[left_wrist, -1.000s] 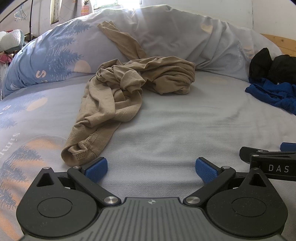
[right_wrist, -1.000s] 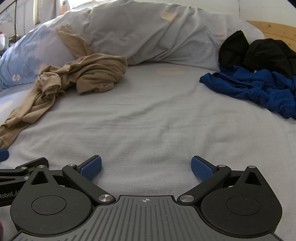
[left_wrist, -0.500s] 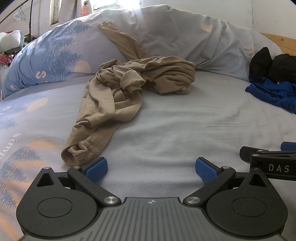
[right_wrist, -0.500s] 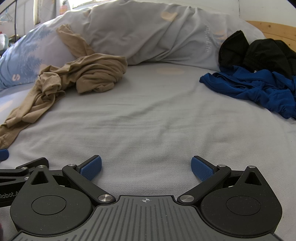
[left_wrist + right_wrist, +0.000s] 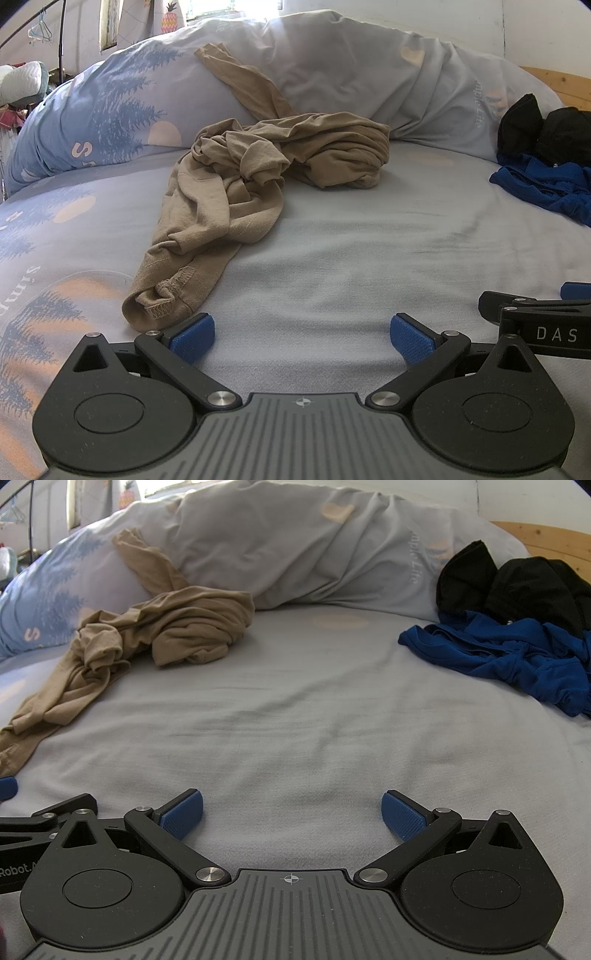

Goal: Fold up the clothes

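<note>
A crumpled tan garment (image 5: 236, 184) lies on the bed, one end draped up on the duvet roll, its hem close to my left gripper's left fingertip. It also shows at the left in the right wrist view (image 5: 140, 638). My left gripper (image 5: 301, 334) is open and empty, low over the sheet. My right gripper (image 5: 291, 814) is open and empty over bare sheet, beside the left one. A blue garment (image 5: 517, 657) and a black one (image 5: 517, 583) lie at the right.
A rolled duvet (image 5: 332, 74) with a tree print runs across the back of the bed. A wooden headboard (image 5: 554, 542) shows at the far right. The grey sheet (image 5: 295, 720) spreads between the tan and blue garments.
</note>
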